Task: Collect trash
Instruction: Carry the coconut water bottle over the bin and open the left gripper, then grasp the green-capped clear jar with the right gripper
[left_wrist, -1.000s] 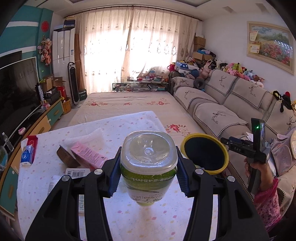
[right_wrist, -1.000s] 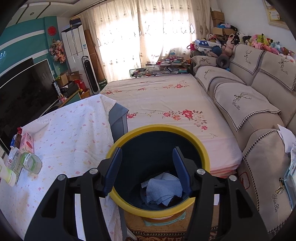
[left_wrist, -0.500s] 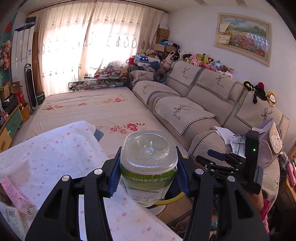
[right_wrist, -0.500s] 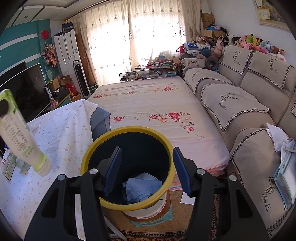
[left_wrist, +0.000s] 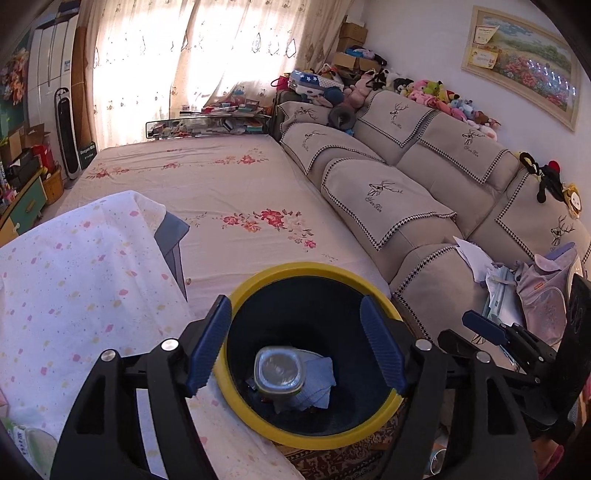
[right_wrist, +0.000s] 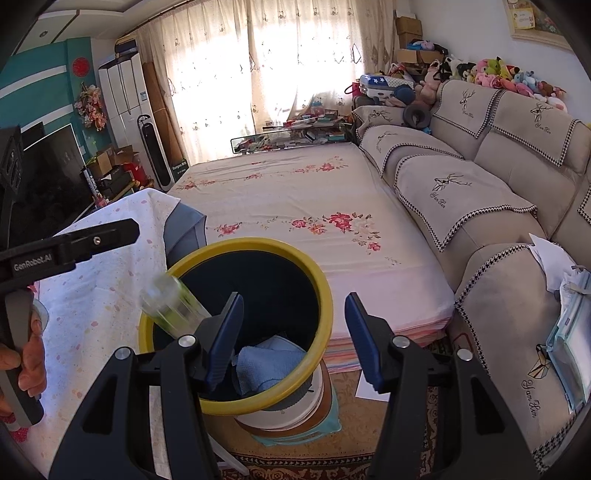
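You see a clear glossy plastic bottle (left_wrist: 279, 373) on crumpled blue cloth (left_wrist: 314, 384) inside the smooth yellow-rimmed plastic bin (left_wrist: 314, 266); matt ribbed gripper pads (left_wrist: 207, 345).

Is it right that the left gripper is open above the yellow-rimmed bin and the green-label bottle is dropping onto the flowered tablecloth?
Not quite. The left gripper, jaws just opened and empty, is above the yellow-rimmed bin, but the green-label bottle is dropping into that bin, as the left wrist view shows.

Beige sofa (left_wrist: 388, 192) beside floral bed (left_wrist: 207, 184) (plush toys (left_wrist: 436, 92) atop)
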